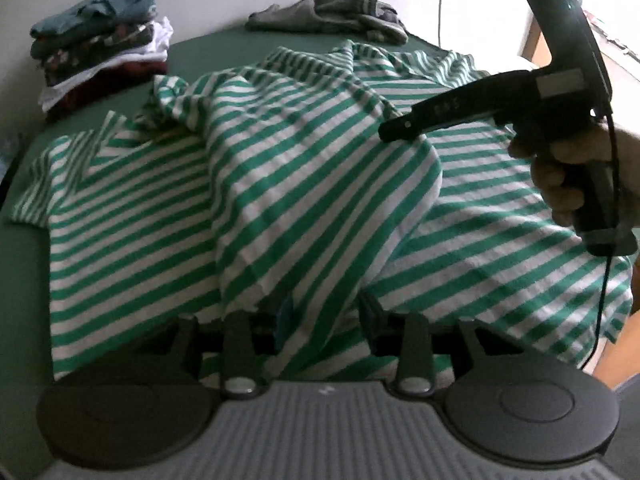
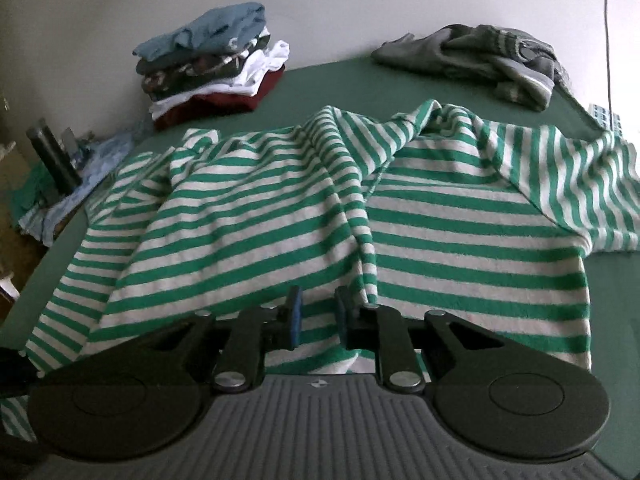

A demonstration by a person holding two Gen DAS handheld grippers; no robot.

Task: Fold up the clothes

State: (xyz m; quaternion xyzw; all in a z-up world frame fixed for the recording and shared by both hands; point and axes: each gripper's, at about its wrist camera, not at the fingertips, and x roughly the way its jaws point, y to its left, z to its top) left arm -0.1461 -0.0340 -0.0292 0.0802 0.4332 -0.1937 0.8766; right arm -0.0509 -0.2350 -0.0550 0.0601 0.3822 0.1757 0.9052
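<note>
The green and white striped shirt (image 2: pixel 460 240) lies spread on the green table (image 2: pixel 328 84), bunched into a ridge down its middle. It looks soft, light and floppy, so I would take it by the bottom edge or a sleeve. The left gripper (image 1: pixel 324 316) is spread with shirt cloth lying loose between its jaws, and the right gripper (image 2: pixel 318 314) is partly apart over the hem, pinching nothing.

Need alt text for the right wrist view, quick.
A green-and-white striped shirt lies rumpled across a green table, with the right tongs open just above its near edge. Behind it sit a stack of folded clothes and a loose grey garment.
</note>
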